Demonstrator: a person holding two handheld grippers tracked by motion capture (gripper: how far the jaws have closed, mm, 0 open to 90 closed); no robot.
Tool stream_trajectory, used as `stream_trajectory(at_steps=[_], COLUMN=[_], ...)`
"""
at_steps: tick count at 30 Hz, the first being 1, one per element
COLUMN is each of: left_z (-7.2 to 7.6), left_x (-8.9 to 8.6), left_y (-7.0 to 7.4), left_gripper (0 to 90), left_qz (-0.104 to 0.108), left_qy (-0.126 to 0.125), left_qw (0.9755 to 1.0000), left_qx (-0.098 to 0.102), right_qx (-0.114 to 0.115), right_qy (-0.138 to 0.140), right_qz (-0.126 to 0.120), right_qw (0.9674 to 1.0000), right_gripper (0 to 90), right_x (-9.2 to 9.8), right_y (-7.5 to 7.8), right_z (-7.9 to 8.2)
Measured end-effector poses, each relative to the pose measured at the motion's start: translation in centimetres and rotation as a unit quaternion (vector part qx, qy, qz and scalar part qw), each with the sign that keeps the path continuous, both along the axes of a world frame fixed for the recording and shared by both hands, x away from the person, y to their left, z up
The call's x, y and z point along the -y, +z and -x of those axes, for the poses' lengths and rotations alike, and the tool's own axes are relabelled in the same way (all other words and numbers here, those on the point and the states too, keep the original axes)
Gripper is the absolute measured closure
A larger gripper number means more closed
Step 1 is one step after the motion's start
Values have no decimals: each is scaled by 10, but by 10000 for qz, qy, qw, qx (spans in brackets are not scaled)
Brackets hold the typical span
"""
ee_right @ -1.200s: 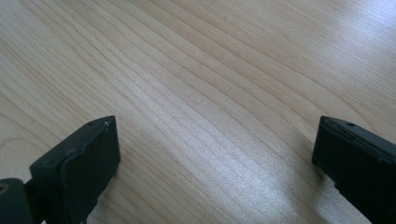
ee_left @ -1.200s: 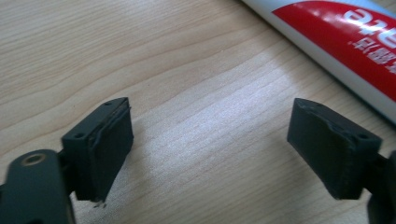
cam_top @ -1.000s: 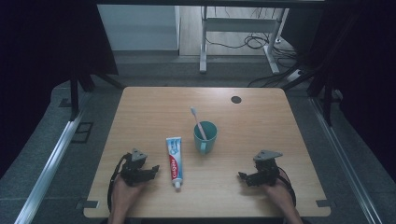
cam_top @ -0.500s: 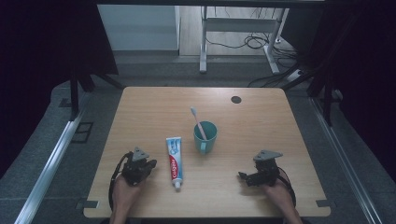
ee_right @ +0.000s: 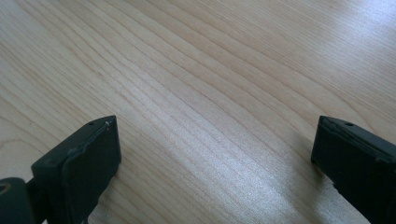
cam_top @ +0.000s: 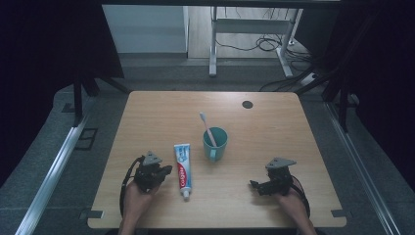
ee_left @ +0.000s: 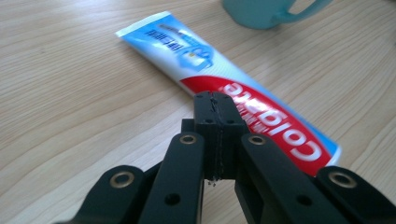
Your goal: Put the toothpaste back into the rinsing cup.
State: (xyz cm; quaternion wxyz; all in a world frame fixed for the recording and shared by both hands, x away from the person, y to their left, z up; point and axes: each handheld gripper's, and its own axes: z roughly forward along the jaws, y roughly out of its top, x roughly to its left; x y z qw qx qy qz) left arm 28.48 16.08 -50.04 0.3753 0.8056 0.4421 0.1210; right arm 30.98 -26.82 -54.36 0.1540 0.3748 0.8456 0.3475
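Observation:
A red, white and blue toothpaste tube [cam_top: 182,164] lies flat near the table's front, its cap toward the person. Just behind it stands a teal mug [cam_top: 215,143] with a pink-and-white toothbrush [cam_top: 207,128] leaning in it. My left gripper [cam_top: 166,170] rests left of the tube, jaws shut and empty. In the left gripper view my left gripper [ee_left: 214,101] points at the tube [ee_left: 243,93], with the mug [ee_left: 266,11] beyond. My right gripper [cam_top: 254,185] sits at the front right, apart from everything. In the right gripper view my right gripper [ee_right: 215,140] is open over bare wood.
The wooden table [cam_top: 161,117] has a dark round cable hole [cam_top: 247,104] at the back right. Grey floor, metal rails and a desk frame with cables lie beyond the far edge.
My left gripper has edged slightly right toward the toothpaste tube. The right gripper, tube and mug have not moved.

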Motion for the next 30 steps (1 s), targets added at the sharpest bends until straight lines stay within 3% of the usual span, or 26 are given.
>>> stream_trajectory(at_steps=[9, 18, 30], left_z=[-3, -7, -8], left_x=[27, 53, 60], left_y=[5, 3, -9], left_gripper=[893, 886, 886], left_qz=[-68, -195, -238], left_qy=[-390, -727, -826], left_qw=[9992, 9971, 9957], left_qx=[22, -80, -333], right_qx=[1, 0, 2], right_qy=[-7, -12, -11], right_qz=[2, 0, 0], right_qw=[10000, 10000, 10000], right_gripper=[10, 10, 10], right_x=[0, 0, 0], right_y=[0, 0, 0], right_z=[0, 0, 0])
